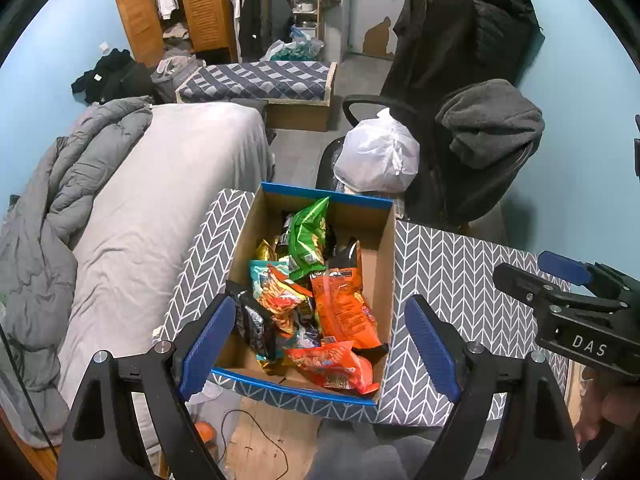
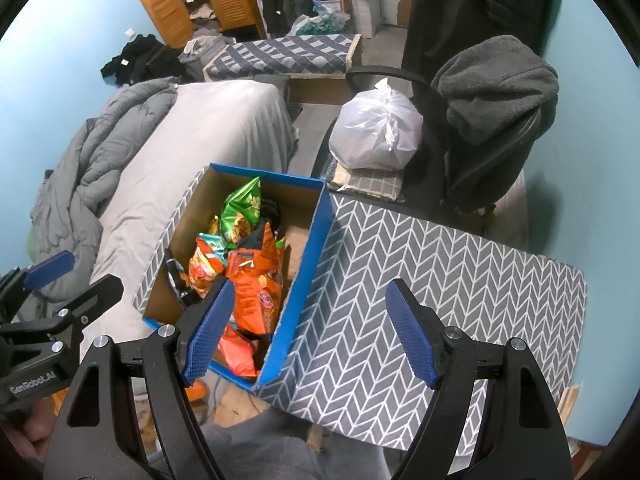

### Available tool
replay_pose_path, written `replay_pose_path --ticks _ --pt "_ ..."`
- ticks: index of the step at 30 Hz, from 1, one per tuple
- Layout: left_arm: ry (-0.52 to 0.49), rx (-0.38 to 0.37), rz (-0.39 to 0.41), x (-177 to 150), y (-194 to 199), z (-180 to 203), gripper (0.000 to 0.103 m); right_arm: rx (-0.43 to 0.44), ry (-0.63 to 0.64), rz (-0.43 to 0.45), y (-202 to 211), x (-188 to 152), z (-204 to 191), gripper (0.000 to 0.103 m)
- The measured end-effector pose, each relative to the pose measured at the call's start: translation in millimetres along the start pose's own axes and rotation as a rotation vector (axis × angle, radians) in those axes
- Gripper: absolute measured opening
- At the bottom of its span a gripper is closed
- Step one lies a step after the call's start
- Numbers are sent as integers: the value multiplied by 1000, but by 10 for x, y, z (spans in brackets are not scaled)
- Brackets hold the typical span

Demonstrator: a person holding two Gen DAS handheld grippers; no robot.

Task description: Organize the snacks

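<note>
Blue-padded and spread wide, the left gripper is hovering released over the open brown cardboard box with blue-taped rims, holding nothing. Right between and just beyond its fingers the snacks are lying in a loose heap: a big orange crinkly chip bag, a green foil bag standing up at the far end, a teal-and-red noodle packet, a black packet by the left finger, and another orange-red packet nearest the front wall. Over on the other side, the right gripper is hanging just as open and empty, its left pad over the box's near corner, its right pad over the grey-and-white chevron tablecloth, which is showing no snacks on the part in view. So every snack visible is sitting inside the box, jumbled rather than lined up. That is fitting either a gathering that is finishing, or a pile that is waiting to be sorted out onto the cloth; these views are not settling which.
</note>
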State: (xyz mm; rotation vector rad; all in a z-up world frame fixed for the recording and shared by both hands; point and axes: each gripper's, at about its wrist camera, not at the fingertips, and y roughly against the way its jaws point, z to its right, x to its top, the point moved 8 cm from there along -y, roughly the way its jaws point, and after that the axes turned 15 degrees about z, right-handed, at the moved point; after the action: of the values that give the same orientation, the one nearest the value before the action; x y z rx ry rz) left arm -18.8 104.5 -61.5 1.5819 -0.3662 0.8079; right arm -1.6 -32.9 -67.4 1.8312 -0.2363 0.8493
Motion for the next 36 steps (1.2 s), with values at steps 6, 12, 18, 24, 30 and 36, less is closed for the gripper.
replay_pose_path --ticks 6,12,18,24,30,36 --pt "-3 10 -3 -15 0 8 88 7 -2 -1 16 0 12 78" --pt "4 23 -8 -27 24 11 88 15 2 -5 11 5 -10 78" --pt "20 39 -15 -29 43 -3 88 30 16 -7 9 2 -34 78" --pt "51 63 -25 -33 63 -31 88 38 23 -6 16 5 -39 78" --pt "63 77 -38 -57 75 -40 88 42 36 -7 34 11 -27 78" --pt "53 82 -46 -77 84 -15 88 44 37 -9 42 -1 -20 78"
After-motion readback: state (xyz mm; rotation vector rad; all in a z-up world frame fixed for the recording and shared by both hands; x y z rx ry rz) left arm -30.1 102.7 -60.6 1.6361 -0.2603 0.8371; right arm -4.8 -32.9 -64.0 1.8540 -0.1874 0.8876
